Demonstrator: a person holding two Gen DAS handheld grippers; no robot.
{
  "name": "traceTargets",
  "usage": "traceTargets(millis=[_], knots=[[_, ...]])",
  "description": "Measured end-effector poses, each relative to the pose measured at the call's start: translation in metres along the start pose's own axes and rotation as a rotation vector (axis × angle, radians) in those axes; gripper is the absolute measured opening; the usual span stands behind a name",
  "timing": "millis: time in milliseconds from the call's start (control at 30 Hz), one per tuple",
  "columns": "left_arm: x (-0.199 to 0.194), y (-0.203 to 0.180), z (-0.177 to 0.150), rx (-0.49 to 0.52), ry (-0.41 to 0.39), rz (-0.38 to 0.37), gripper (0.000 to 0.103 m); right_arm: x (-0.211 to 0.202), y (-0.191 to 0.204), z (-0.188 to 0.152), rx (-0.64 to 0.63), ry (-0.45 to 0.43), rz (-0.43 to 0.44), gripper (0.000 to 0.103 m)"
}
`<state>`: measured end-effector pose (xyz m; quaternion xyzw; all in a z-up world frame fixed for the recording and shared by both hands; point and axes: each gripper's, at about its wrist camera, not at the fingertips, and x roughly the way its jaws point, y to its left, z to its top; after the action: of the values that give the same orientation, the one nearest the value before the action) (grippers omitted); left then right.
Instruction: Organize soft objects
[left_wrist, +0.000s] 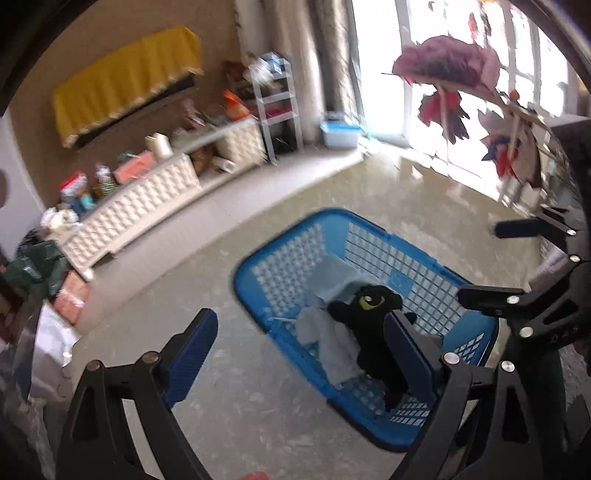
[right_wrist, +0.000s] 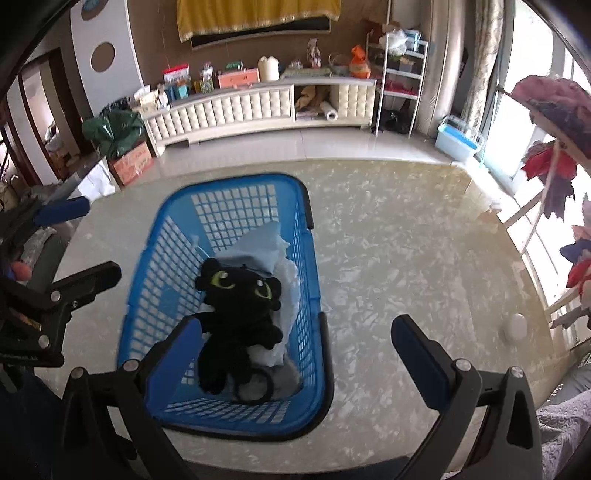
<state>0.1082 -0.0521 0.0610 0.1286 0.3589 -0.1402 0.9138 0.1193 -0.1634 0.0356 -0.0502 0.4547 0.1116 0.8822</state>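
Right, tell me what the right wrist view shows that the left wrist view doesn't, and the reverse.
Only the right wrist view shows the small white round object on the marble table, the dark ring at the toy's lower end, and both of the toy's green eyes.

Only the left wrist view shows the folded white paper beyond the table's left edge.

Both show the blue plastic lattice basket holding the black plush dragon toy on pale blue and white cloths, with the left gripper and right gripper open and empty.
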Motion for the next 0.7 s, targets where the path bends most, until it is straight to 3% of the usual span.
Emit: traceTargets(millis=[133, 267, 400, 600, 700], knots=[[-0.026, 0.002, -0.018, -0.096, -0.040, -0.051, 0.090, -0.028, 0.008, -0.008, 0.017, -0.065, -0.021, 0.103], [-0.047, -0.005, -0.034, -0.110, -0.087, -0.037, 0.090, -0.052, 0.017, -0.020, 0.038, -0.128, -0.021, 0.103], [-0.067, -0.010, -0.050, -0.144, -0.151, -0.076, 0.090, -0.075, 0.031, -0.031, 0.040, -0.203, -0.042, 0.103], [-0.081, -0.006, -0.065, -0.198, -0.164, -0.025, 0.090, -0.092, 0.043, -0.053, 0.051, -0.279, -0.070, 0.103], [-0.085, -0.004, -0.072, -0.226, -0.164, -0.056, 0.090, -0.095, 0.047, -0.059, 0.049, -0.287, -0.068, 0.103]])
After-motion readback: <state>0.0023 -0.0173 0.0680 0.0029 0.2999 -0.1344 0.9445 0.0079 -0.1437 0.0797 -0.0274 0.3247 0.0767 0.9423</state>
